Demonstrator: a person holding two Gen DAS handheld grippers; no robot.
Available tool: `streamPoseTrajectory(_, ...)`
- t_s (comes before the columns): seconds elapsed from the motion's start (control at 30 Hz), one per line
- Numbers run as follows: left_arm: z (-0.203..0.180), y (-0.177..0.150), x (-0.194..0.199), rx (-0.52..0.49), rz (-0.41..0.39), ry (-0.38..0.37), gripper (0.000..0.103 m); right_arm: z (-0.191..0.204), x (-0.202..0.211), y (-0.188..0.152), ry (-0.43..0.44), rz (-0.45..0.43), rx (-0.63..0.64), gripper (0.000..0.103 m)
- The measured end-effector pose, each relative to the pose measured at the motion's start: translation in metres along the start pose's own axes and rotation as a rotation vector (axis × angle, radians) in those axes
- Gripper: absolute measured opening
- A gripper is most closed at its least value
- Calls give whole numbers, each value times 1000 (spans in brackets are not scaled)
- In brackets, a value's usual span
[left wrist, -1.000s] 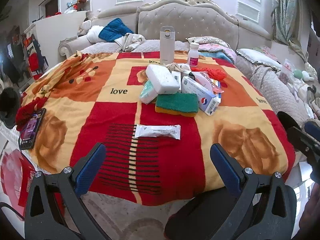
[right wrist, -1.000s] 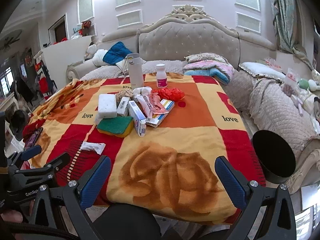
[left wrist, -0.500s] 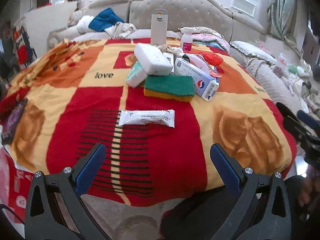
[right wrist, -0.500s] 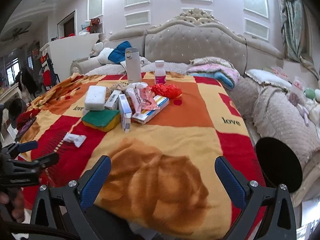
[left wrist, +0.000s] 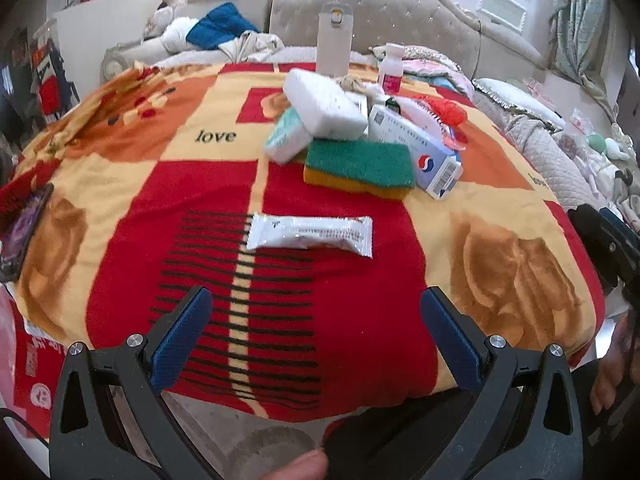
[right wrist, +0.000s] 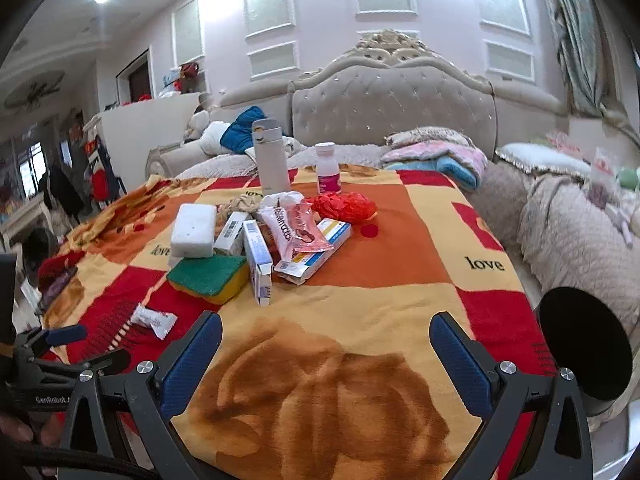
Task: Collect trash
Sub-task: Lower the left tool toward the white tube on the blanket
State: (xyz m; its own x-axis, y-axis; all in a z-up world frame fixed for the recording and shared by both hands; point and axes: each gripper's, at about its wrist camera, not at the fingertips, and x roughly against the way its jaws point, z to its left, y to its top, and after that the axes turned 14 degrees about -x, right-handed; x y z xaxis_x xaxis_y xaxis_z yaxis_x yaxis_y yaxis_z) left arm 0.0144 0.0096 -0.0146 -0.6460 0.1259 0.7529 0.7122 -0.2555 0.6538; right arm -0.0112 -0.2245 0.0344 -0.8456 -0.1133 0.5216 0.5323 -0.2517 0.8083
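A white sachet wrapper (left wrist: 310,233) lies flat on the red part of the blanket-covered table (left wrist: 360,304), just ahead of my open, empty left gripper (left wrist: 316,332). The same wrapper (right wrist: 154,320) shows at the lower left in the right wrist view. Behind it sits a pile: a green and yellow sponge (left wrist: 358,168), a white sponge (left wrist: 324,106), a white and blue box (left wrist: 416,150), a pink packet (right wrist: 296,228) and a crumpled red bag (right wrist: 346,206). My right gripper (right wrist: 326,354) hangs open over the table's near edge.
A tall beige flask (right wrist: 272,162) and a small white bottle (right wrist: 328,170) stand at the table's far side. A black round bin (right wrist: 586,346) sits at the right of the table. A phone (left wrist: 24,236) lies at the left edge. A sofa runs behind.
The left gripper has moved forward over the table toward the white wrapper, which now looks nearer and larger. The right gripper has tilted upward and edged closer to the table.
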Motion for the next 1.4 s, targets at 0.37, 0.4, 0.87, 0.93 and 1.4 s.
streamPoseTrajectory(0.37,-11,2,3,-73,-61,37,103,-4,2,-2,6,-3,-25,103)
streamPoseTrajectory(0.4,-12,3,4,-83,-62,41,103,-5,2,-1,6,-3,-28,103)
streamPoseTrajectory(0.87,-24,5,12,-127,-77,-28,103,-8,5,0,1,-15,-29,103)
streamPoseTrajectory(0.93,-24,5,12,-130,-77,-25,103,-9,5,0,-1,-16,-29,103)
streamPoseTrajectory(1.4,-24,6,12,-128,-96,-49,103,-10,7,1,-3,-15,-26,103)
